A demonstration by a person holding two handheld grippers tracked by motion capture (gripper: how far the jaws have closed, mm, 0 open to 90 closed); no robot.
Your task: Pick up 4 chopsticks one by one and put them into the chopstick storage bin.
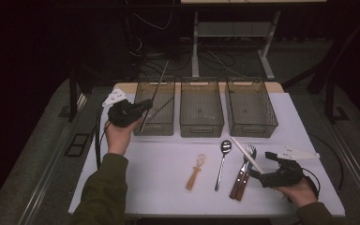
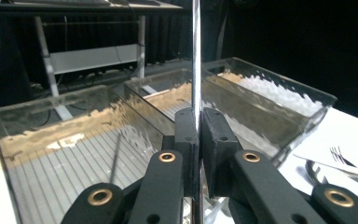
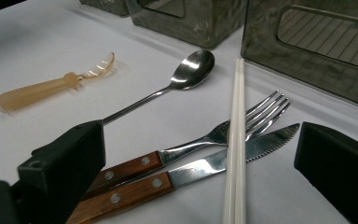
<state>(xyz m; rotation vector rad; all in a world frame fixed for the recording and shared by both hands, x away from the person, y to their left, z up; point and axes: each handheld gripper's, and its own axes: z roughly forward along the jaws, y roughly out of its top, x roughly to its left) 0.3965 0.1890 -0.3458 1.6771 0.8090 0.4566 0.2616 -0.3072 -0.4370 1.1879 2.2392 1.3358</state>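
Observation:
My left gripper (image 1: pixel 143 107) hovers at the near left corner of the left bin (image 1: pixel 153 127), shut on a thin shiny metal stick (image 2: pixel 196 56) that stands up between the jaws. My right gripper (image 1: pixel 264 169) rests near the table's front right, open, its jaws spread wide around the white chopsticks (image 3: pixel 235 140). Those lie across a wood-handled fork (image 3: pixel 223 133) and a wood-handled knife (image 3: pixel 223 161). A steel spoon (image 1: pixel 223 161) lies left of them, and an amber translucent utensil (image 1: pixel 195 172) farther left.
Three smoky see-through bins stand in a row at the back of the white table (image 1: pixel 168 159): the left one, a middle bin (image 1: pixel 201 129) and a right bin (image 1: pixel 251 129). Table legs and cables (image 1: pixel 206 56) lie beyond on the dark floor.

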